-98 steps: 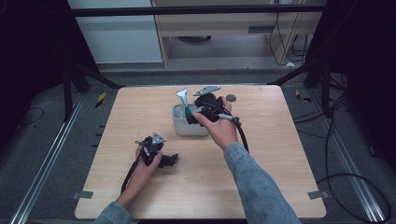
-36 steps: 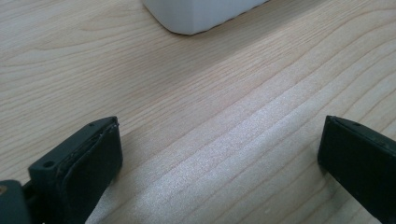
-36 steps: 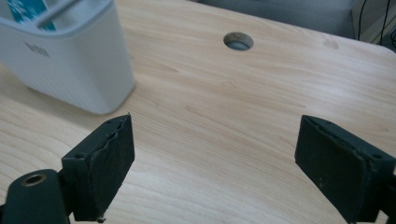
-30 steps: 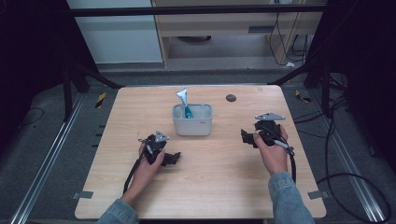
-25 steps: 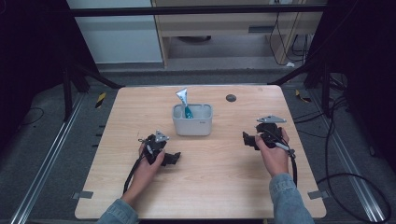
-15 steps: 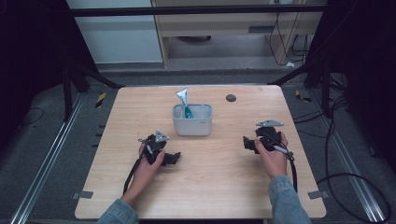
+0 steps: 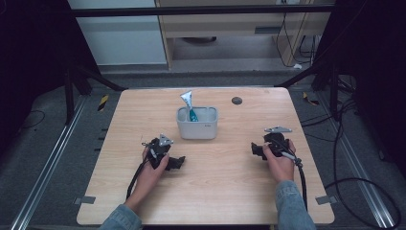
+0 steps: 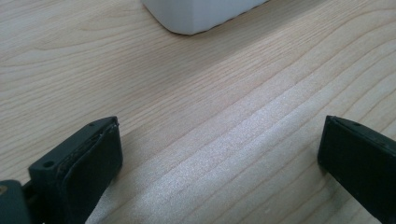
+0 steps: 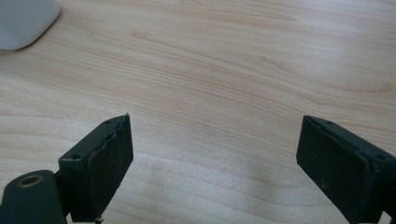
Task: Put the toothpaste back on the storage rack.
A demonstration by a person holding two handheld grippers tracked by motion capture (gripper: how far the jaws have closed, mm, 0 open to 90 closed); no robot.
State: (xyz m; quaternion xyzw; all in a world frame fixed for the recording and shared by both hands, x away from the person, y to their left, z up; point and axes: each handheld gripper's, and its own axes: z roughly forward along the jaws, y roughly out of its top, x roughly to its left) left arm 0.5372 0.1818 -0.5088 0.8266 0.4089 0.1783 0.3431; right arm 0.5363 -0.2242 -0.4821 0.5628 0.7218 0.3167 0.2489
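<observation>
Wooden table (image 7: 215, 191): tube (image 7: 188, 106) upright in bin (image 7: 197, 129).

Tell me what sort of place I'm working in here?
Probably a lab or workshop test bench, not a home: a bare wooden table between metal floor rails, loose cables on the floor, and dark frame struts around it.

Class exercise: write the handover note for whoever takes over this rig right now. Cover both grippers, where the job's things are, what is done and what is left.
Left gripper: open, holding nothing, low on the table.
Right gripper: open, holding nothing, at the table's right side.
Tube: standing tilted in the white bin mid-table, top poking above the rim.
Done: the tube is in the bin.
Left: apparently nothing to place; a small dark disc sits untouched behind the bin.
</observation>
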